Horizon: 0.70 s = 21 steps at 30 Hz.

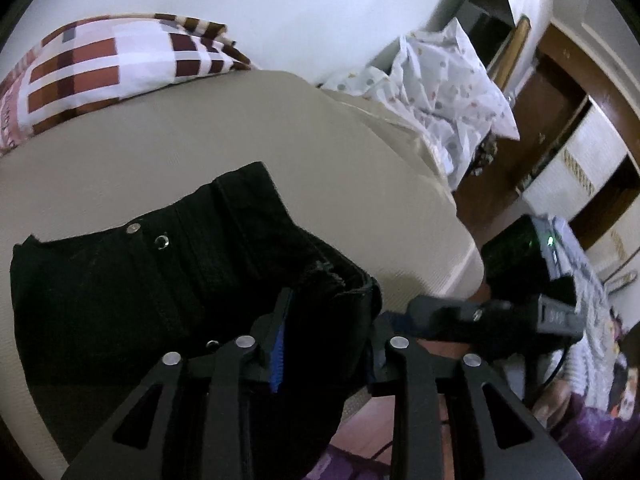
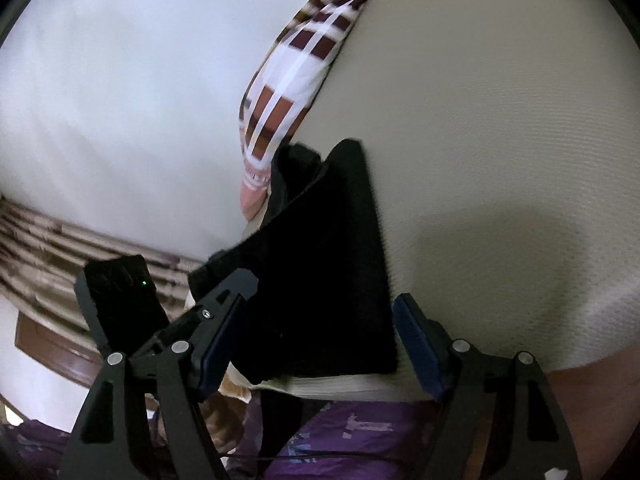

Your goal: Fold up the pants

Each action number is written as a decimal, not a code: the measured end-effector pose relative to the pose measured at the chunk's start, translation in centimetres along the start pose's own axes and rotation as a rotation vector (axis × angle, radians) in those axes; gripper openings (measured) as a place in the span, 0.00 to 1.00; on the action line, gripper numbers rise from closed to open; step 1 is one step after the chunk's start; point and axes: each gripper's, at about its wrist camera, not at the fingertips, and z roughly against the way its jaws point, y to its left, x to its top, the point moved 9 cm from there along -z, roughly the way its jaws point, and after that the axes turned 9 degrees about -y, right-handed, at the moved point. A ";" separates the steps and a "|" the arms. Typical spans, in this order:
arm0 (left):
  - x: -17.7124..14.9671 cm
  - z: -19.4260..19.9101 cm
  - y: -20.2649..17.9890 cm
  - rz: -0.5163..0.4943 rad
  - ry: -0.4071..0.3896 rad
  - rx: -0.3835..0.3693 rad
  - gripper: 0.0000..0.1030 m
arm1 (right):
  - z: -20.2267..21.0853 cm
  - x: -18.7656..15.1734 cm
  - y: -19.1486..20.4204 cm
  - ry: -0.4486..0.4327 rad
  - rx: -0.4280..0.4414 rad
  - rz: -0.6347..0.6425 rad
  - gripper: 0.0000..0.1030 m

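Black pants [image 1: 120, 280] lie on a beige mattress [image 1: 180, 148], waistband with a metal button facing the left wrist camera. My left gripper [image 1: 328, 332] stands open around a bunched fold of the pants at the mattress edge; the blue pad of its left finger [image 1: 278, 356] touches the cloth, and the right finger is dark against the fabric. In the right wrist view the pants [image 2: 328, 272] run as a folded black strip toward the near edge. My right gripper [image 2: 320, 344] is open, its blue pads on either side of the strip's near end, not closed on it.
A brown-and-white checked pillow [image 1: 92, 68] lies at the head of the mattress and also shows in the right wrist view [image 2: 292, 80]. A dotted white sheet [image 1: 448, 92] is heaped at the far right corner. Wooden furniture [image 1: 560, 120] stands beyond. Purple bedding [image 2: 352, 436] lies below the mattress edge.
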 end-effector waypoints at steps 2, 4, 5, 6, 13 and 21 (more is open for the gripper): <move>-0.3 -0.5 -0.8 -0.021 0.009 -0.013 0.42 | 0.4 0.3 -0.6 -0.023 0.003 -0.027 0.73; -0.3 -0.9 -2.1 -0.026 0.019 -0.073 0.45 | 0.6 0.5 -1.0 -0.040 0.003 -0.051 0.73; -0.3 -0.9 -2.7 -0.027 0.020 -0.094 0.45 | 0.2 0.7 -0.8 -0.046 0.004 -0.060 0.73; 0.0 -0.8 -3.2 -0.038 0.019 -0.092 0.45 | 0.9 0.7 -1.1 -0.049 0.006 -0.065 0.75; 6.6 7.2 -1.2 -0.025 -0.230 -0.058 0.71 | 5.4 2.6 1.3 -0.155 0.028 -0.024 0.78; 6.3 16.8 11.5 0.183 -0.383 0.199 0.81 | 3.8 -1.4 6.0 -0.035 0.230 -0.137 0.73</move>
